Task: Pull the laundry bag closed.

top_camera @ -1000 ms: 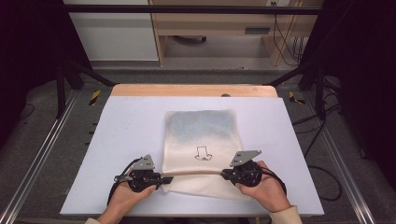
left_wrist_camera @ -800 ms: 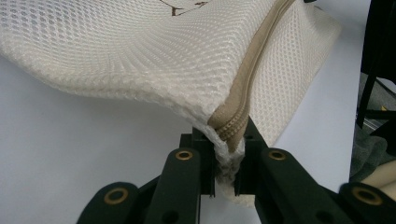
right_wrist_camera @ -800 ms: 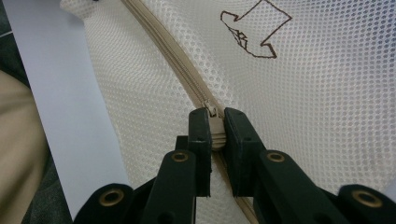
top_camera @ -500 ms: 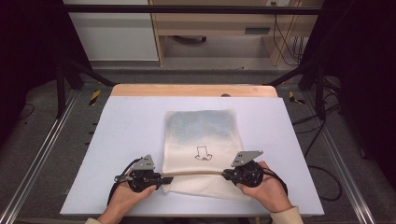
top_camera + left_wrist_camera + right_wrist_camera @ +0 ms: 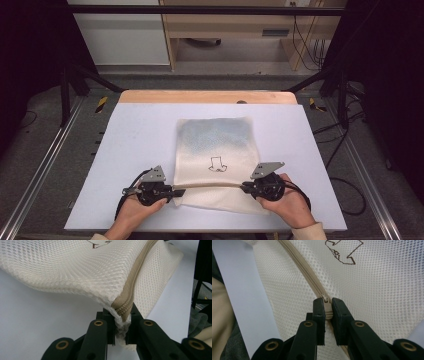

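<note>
Both grippers — left (image 5: pixel 172 191), right (image 5: pixel 246 187) — clamp mesh bag (image 5: pixel 216 145).

The high view looks forward and down on the table (image 5: pixel 150 130) from above. Each gripper view peers close along its jaws, sharing the bag's (image 5: pixel 215 145) zip (image 5: pixel 130 287).

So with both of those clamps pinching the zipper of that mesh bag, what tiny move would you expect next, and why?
Probably the right hand-held gripper draws along the zipper toward the left hand-held gripper. The right one appears shut on the zipper's slider, while the left is shut on the mesh bag at the zipper's end corner, holding it taut. The bag's front edge is lifted off the table.
</note>
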Available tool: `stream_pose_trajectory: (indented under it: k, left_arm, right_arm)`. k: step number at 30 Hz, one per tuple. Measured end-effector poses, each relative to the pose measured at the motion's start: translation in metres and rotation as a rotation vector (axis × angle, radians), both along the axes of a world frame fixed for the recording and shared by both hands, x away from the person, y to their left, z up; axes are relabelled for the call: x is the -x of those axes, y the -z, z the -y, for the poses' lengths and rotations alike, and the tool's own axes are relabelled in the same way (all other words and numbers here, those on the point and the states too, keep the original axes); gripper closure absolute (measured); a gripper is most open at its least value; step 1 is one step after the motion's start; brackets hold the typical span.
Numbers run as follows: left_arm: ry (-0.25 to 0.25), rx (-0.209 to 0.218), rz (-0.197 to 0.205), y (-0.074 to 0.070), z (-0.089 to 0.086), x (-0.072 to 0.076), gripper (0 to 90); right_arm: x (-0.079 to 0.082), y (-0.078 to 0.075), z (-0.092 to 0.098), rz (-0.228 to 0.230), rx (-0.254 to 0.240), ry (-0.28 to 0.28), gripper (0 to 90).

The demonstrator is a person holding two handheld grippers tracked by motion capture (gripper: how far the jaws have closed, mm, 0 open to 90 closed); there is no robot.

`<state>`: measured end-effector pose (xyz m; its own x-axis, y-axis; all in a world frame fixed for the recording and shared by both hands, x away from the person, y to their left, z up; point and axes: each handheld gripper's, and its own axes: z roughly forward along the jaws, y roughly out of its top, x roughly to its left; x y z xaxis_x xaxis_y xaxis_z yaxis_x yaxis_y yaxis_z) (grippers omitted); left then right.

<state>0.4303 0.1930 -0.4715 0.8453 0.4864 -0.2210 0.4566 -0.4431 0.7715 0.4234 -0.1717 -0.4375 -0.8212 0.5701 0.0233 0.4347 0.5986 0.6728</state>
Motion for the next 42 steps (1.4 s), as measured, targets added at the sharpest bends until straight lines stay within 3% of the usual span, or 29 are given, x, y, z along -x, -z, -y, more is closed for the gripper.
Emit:
stream_pose_trajectory:
  k: [42]
  left_arm:
    - [-0.003, -0.004, 0.004, 0.0, 0.0, 0.0, 81.9]
  right_arm:
    - [0.006, 0.004, 0.019, -0.003, -0.002, 0.036, 81.9]
